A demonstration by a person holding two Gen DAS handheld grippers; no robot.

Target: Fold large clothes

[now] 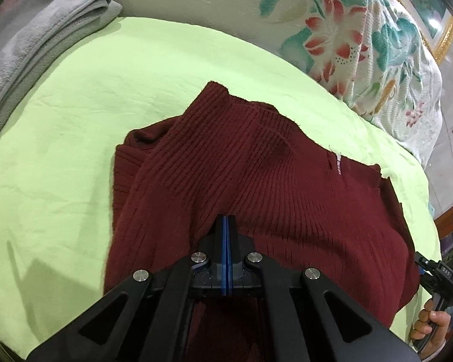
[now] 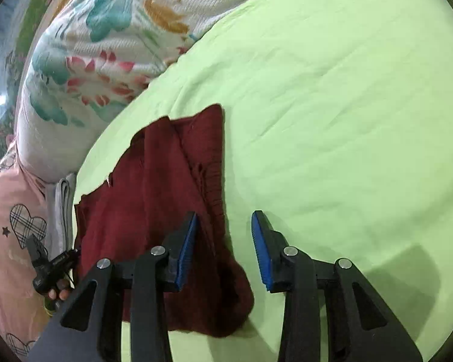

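The dark red sweater [image 1: 256,187] lies on the green sheet [image 1: 75,150]. The left claw [image 1: 226,226] is clamped tight on its near fold. The right claw [image 2: 225,226] hangs parted, empty, above the sweater's edge.

Bright even light; soft shadows; fisheye-bent edges; slight blur

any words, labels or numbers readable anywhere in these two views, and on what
None can be read for certain.
Pale marks on the right gripper body in the left wrist view: too small and blurred.
White tag at the maroon sweater collar: no legible print.
Floral blanket and pink heart-print fabric: patterns only, no text.
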